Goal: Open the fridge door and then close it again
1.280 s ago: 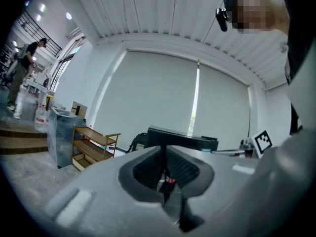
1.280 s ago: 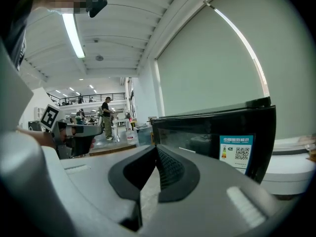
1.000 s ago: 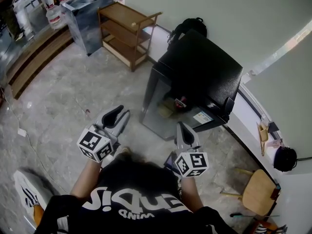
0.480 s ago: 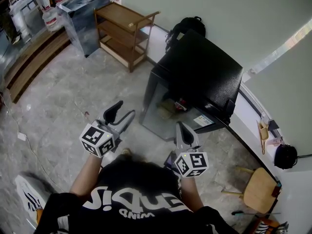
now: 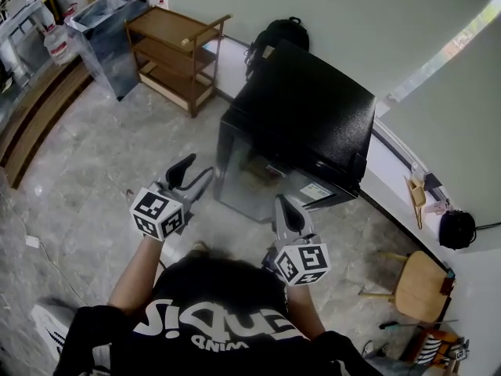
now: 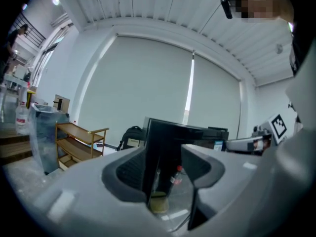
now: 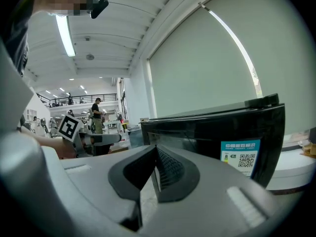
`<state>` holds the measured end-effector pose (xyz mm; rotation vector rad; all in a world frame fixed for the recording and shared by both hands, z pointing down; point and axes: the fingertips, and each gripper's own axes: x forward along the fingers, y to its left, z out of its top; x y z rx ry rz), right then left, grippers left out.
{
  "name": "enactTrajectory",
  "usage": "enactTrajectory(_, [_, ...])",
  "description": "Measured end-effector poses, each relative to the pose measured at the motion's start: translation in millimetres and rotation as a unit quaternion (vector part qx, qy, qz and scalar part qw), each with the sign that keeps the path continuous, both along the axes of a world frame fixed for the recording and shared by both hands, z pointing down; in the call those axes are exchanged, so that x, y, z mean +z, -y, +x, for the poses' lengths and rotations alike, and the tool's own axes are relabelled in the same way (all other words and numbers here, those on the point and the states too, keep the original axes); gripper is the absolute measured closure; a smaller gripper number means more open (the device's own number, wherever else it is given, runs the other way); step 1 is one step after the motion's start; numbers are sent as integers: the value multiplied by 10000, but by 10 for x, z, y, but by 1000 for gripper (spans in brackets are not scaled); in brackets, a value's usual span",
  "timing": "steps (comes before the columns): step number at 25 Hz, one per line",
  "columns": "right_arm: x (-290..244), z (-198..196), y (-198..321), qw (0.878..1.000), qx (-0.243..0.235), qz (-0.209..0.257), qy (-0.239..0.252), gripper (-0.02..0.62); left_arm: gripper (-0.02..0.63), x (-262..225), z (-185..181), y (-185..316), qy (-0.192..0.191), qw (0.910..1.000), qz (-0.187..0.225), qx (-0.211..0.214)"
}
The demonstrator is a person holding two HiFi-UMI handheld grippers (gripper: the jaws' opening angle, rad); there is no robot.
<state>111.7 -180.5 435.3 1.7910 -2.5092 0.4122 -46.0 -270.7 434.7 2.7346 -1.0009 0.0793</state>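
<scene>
A small black fridge stands on the floor ahead of me, its glass door flat against the cabinet, with a bottle and other items dimly visible inside. My left gripper hovers just left of the door's left edge. Its jaws stand wide and are closing, with nothing between them. In the left gripper view that edge of the fridge shows beyond the gap of the left gripper. My right gripper is shut on nothing, near the door's lower right. In the right gripper view the right gripper faces the fridge.
A wooden shelf unit and a clear bin stand at the back left. A black backpack leans behind the fridge. Wooden steps run along the left. A white ledge and a wooden chair are at the right.
My left gripper's jaws went from narrow to wide apart, and it moved toward the fridge door's left edge. The right gripper has stayed shut near the door.
</scene>
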Motion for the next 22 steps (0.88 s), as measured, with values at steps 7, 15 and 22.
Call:
enactTrajectory(7, [-2,45,119,9999,72,-87,-15,598,376,148,225,424,226,9996,-36,191])
enactTrajectory(15, [54,96,167,9997,210,-148,-36,598,374,351,362,748,359,9986,-87,372])
enactTrajectory(22, [95,140,206,9993,312,-172,-68,598,370,439,590,884,371,9970,-16,676])
